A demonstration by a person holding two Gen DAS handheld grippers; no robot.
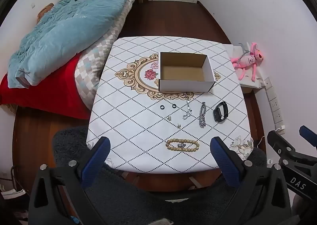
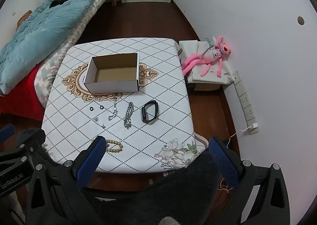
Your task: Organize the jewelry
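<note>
Nothing done yet — box (image 1: 186, 71) empty, bead bracelet (image 1: 182, 145), chain (image 1: 202, 114), watch (image 1: 220, 113), 2 rings (image 1: 168, 106), perhaps earrings, loose on tablecloth (image 1: 126, 125). Left gripper (image 1: 158, 149) and right gripper (image 2: 156, 149) spread wide, empty.

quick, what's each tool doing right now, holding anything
Left tool: open, holding nothing, above the near table edge.
Right tool: open, holding nothing.
</note>
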